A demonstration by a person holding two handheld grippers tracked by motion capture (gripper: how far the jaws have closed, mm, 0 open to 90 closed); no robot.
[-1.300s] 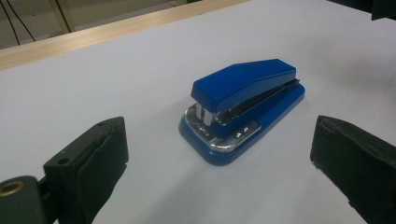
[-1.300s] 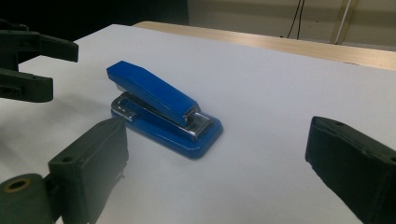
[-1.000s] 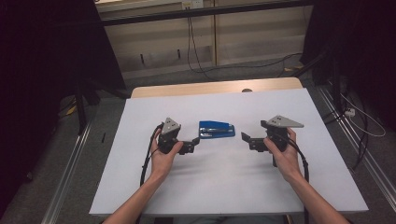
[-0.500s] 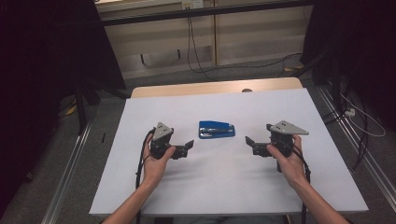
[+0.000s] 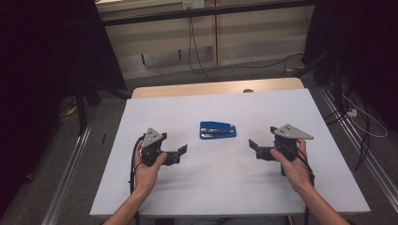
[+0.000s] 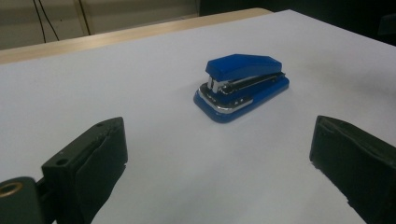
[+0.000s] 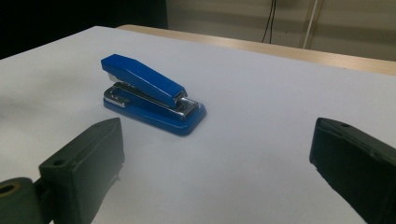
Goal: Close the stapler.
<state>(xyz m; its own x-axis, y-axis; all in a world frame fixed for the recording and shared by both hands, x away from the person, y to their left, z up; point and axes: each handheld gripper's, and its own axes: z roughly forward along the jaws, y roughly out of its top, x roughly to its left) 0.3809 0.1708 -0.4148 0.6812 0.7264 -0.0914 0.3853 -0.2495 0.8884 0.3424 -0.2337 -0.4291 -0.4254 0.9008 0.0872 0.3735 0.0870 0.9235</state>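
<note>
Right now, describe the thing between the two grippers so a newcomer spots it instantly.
Start at the white table. Near its middle, between the left gripper and the right gripper and slightly beyond them, lies a small blue stapler. It is the only coloured item there, blue with a silver metal strip, touched by neither gripper.

No readable text, label, brand, number or sign was found in any view. The blue stapler (image 6: 242, 85) was checked in both gripper views: plain blue top and base, bare metal parts, no lettering made out. The black jaws in both gripper views carried no markings. The white table (image 5: 225, 183) surface was blank.
</note>
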